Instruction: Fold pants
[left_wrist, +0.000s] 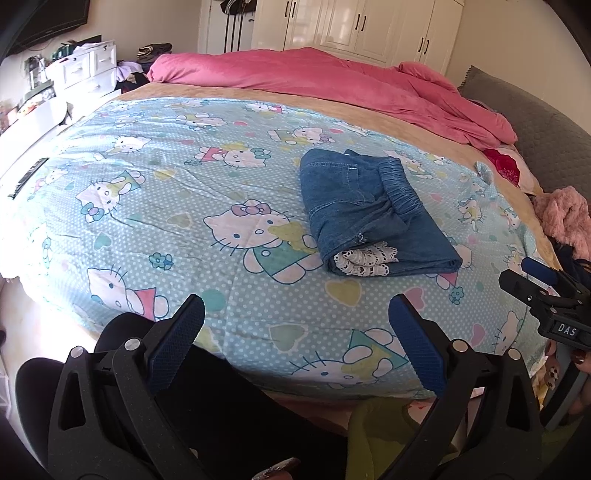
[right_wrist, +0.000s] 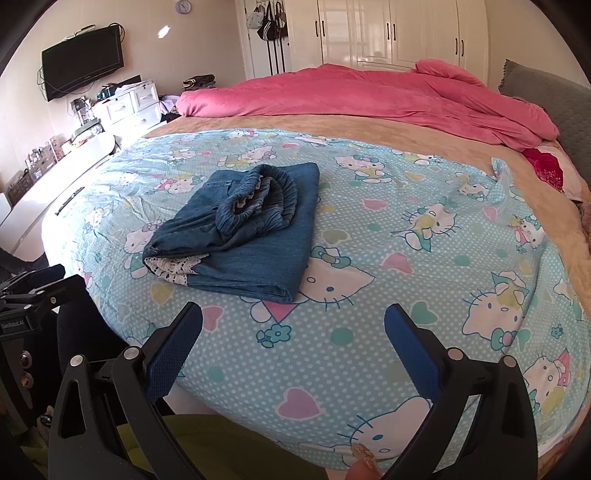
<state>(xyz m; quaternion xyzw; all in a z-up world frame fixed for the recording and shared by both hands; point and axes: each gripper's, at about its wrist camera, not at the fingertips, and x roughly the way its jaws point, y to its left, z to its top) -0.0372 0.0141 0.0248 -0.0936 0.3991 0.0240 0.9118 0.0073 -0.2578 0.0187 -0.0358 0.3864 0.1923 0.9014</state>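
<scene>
Left gripper (left_wrist: 295, 334): jaws spread wide, nothing between the blue pads, pointing forward and slightly down.
Right gripper (right_wrist: 293, 332): jaws spread wide, nothing between them, same forward tilt.
Relation: the two are well apart, side by side; each shows at the edge of the other's view.
Hand: a fingertip with a glittery nail (right_wrist: 364, 458) shows beneath the right gripper.

Pants (left_wrist: 373, 214) lie on the quilt (left_wrist: 177, 192), duvet (left_wrist: 332, 81) behind.
</scene>
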